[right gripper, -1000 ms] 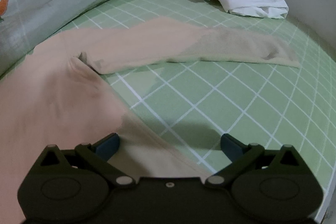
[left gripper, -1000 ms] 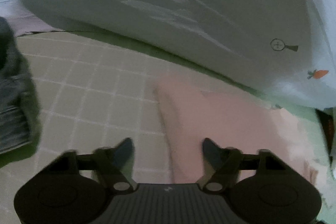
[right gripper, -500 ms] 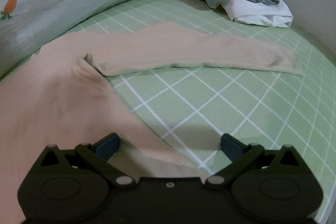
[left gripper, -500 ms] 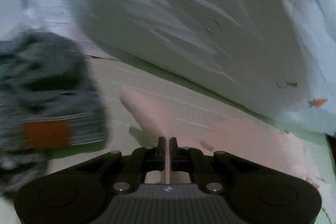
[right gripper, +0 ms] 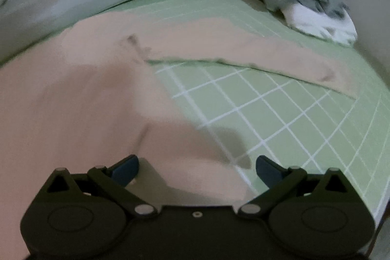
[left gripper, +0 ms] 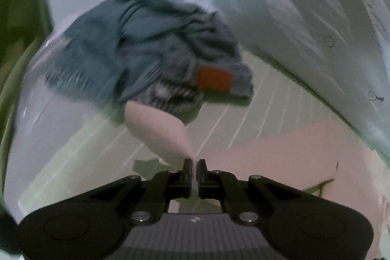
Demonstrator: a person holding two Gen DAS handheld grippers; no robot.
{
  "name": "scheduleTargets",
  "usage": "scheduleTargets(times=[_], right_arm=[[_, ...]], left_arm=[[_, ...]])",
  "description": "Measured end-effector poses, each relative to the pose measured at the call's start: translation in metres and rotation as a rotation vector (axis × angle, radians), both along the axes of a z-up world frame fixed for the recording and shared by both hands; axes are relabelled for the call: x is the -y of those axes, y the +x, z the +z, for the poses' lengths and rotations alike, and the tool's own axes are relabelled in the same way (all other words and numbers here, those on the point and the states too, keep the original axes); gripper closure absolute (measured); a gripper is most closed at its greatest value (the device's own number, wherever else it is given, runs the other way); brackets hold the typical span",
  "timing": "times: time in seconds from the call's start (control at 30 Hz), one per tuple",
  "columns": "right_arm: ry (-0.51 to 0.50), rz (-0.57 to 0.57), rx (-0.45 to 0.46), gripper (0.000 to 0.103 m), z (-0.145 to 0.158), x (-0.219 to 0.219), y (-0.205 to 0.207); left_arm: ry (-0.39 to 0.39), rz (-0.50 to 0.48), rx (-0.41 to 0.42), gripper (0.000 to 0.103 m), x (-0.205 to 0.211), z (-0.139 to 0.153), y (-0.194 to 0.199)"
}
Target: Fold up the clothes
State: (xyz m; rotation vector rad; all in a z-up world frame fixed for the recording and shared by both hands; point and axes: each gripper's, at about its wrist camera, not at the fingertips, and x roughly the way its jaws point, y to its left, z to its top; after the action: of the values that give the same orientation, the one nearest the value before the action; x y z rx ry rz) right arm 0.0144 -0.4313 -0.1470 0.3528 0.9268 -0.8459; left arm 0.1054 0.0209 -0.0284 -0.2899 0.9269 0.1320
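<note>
1. your left gripper (left gripper: 194,166) pinches the pink garment (left gripper: 158,130), jaws easing apart around the cloth.
2. your right gripper (right gripper: 197,168) gapes empty above that garment on the green checked sheet (right gripper: 268,101).
3. beyond lie grey clothes (left gripper: 151,45).

The left gripper (left gripper: 194,168) is pointing steeply downward, its jaws standing almost together and easing slightly apart, while still pinching a thin fold of the pink garment (left gripper: 158,130) between the pads. The pinched cloth is rising from the fingertips in a lifted flap. The right gripper (right gripper: 196,168) is also tilting steeply downward, its jaws standing wide apart, with the blue pads (right gripper: 125,168) showing on the inner faces of both fingers. It is hovering over the garment's edge, gripping nothing; the cloth is lying below and between the spread fingers.
</note>
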Motion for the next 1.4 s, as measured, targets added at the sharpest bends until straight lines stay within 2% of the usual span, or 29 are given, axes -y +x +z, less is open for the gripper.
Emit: scheduleTargets(times=[0.03, 0.13, 0.3, 0.4, 0.5, 0.57, 0.63, 0.8, 0.97, 1.0, 1.03, 1.07, 1.13, 1.27, 1.33, 1.37, 1.4], right_arm=[[-0.009, 0.031, -0.007, 0.000, 0.000, -0.009, -0.004], [-0.011, 0.096, -0.016, 0.000, 0.000, -0.032, -0.013], [-0.007, 0.141, -0.024, 0.000, 0.001, -0.064, -0.028], [0.006, 0.122, -0.017, 0.000, 0.001, -0.077, -0.037], [0.022, 0.097, 0.000, 0.000, 0.000, -0.088, -0.045], [0.025, 0.089, 0.007, 0.000, -0.002, -0.095, -0.049], [0.021, 0.093, 0.004, 0.000, -0.002, -0.102, -0.052], [0.008, 0.108, -0.020, 0.000, 0.000, -0.112, -0.056], [0.000, 0.095, -0.036, 0.000, 0.000, -0.115, -0.052], [-0.003, 0.096, -0.040, 0.000, 0.000, -0.116, -0.051], [-0.007, 0.097, -0.043, 0.000, 0.000, -0.117, -0.051], [-0.009, 0.098, -0.044, 0.000, 0.000, -0.117, -0.051], [-0.011, 0.097, -0.046, 0.000, 0.000, -0.118, -0.052], [-0.025, 0.095, -0.050, 0.000, 0.000, -0.121, -0.053], [-0.024, 0.090, -0.046, 0.000, 0.000, -0.121, -0.053], [-0.022, 0.087, -0.043, 0.000, 0.000, -0.121, -0.054], [-0.021, 0.084, -0.041, 0.000, 0.000, -0.121, -0.054]], left_arm=[[0.003, 0.014, -0.002, 0.092, -0.004, -0.001, -0.008], [0.037, 0.038, -0.009, 0.078, -0.017, -0.004, -0.026], [0.047, 0.044, -0.052, 0.068, -0.045, -0.016, -0.037], [0.059, 0.006, -0.084, 0.060, -0.057, -0.027, -0.041], [0.028, -0.038, -0.103, 0.050, -0.064, -0.038, -0.040], [0.009, -0.076, -0.101, 0.039, -0.066, -0.045, -0.036], [0.008, -0.116, -0.085, 0.034, -0.064, -0.050, -0.033], [0.011, -0.194, -0.062, 0.033, -0.058, -0.062, -0.021], [-0.016, -0.186, -0.047, 0.033, -0.059, -0.071, -0.014], [-0.030, -0.173, -0.040, 0.035, -0.060, -0.072, -0.014], [-0.044, -0.163, -0.033, 0.043, -0.062, -0.073, -0.014], [-0.057, -0.162, -0.025, 0.064, -0.063, -0.073, -0.015], [-0.076, -0.170, -0.020, 0.094, -0.065, -0.071, -0.016], [-0.107, -0.184, -0.023, 0.097, -0.068, -0.061, -0.021], [-0.174, -0.200, -0.006, 0.097, -0.075, -0.048, -0.027], [-0.232, -0.194, 0.003, 0.098, -0.081, -0.043, -0.031], [-0.344, -0.159, 0.016, 0.098, -0.092, -0.039, -0.035]])
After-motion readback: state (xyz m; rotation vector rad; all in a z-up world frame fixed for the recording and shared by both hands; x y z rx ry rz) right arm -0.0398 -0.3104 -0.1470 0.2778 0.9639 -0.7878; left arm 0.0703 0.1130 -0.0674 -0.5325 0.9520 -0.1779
